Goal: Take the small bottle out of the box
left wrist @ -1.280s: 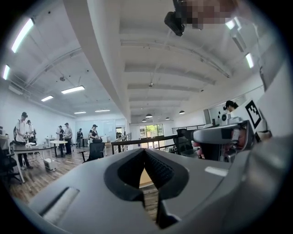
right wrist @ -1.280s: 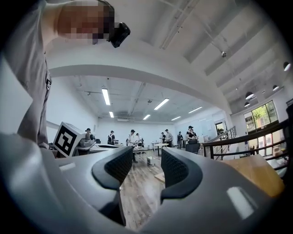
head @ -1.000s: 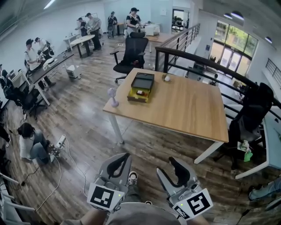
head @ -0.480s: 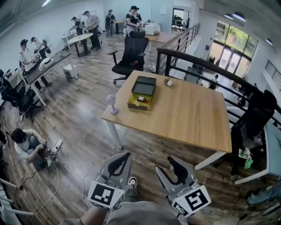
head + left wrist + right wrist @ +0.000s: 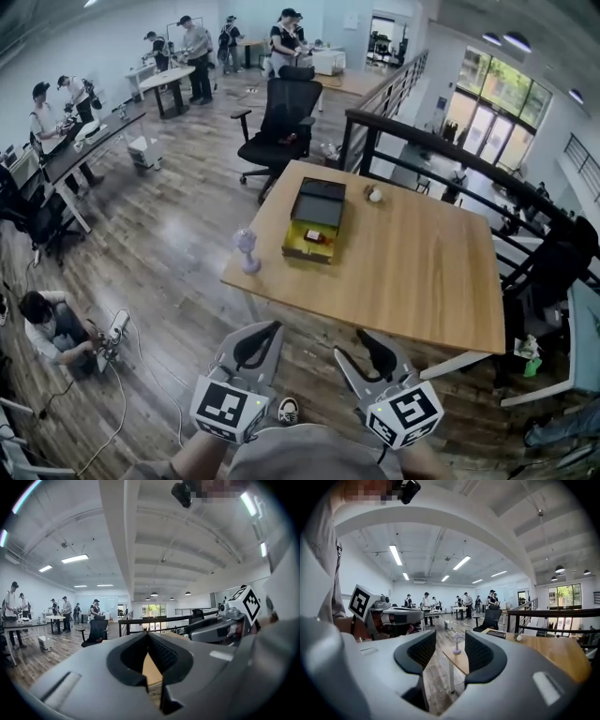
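A yellow box (image 5: pixel 314 232) with its dark lid (image 5: pixel 319 200) folded back stands on the wooden table (image 5: pixel 422 272), near its left edge. A small red and white thing (image 5: pixel 315 237) lies inside, too small to make out as the bottle. Both grippers hang low over the floor, well short of the table. My left gripper (image 5: pixel 272 328) has its fingertips touching and holds nothing. My right gripper (image 5: pixel 352 345) stands open and empty. In the right gripper view the box (image 5: pixel 499 633) shows far off beyond the right gripper (image 5: pixel 450 644). The left gripper (image 5: pixel 148 637) points at the table's edge.
A small purple fan (image 5: pixel 247 251) stands at the table's near left corner, and a white round thing (image 5: pixel 375 195) lies at the back. A black office chair (image 5: pixel 286 117) and a dark railing (image 5: pixel 422 141) lie behind the table. A person sits on the floor (image 5: pixel 52 323) among cables.
The table and box have come nearer and shifted slightly right in the head view. Both grippers keep their pose.
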A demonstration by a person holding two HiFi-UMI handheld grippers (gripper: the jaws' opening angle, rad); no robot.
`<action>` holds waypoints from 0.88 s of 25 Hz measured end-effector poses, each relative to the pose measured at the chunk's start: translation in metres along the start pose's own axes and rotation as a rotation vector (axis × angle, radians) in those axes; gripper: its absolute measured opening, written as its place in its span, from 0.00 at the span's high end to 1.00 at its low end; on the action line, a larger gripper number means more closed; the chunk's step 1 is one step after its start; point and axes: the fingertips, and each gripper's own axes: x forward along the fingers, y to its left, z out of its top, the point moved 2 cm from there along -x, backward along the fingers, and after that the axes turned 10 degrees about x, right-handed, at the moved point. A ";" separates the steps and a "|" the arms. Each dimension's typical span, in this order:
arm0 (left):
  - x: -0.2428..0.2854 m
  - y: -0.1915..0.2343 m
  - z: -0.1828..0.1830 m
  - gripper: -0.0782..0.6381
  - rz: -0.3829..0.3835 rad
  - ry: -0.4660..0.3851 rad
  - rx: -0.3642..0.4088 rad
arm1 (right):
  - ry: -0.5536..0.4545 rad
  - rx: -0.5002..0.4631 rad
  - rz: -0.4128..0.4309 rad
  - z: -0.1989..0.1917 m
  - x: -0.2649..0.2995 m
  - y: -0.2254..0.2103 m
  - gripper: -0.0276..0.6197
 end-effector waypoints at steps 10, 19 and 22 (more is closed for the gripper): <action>0.067 0.088 -0.052 0.89 -0.031 0.073 -0.030 | 0.119 0.023 -0.078 -0.018 0.119 -0.058 0.68; 0.117 0.115 -0.086 0.89 -0.050 0.128 -0.058 | 0.209 0.023 -0.099 -0.036 0.172 -0.103 0.68; 0.134 0.121 -0.096 0.89 -0.048 0.151 -0.061 | 0.235 0.028 -0.094 -0.044 0.188 -0.122 0.68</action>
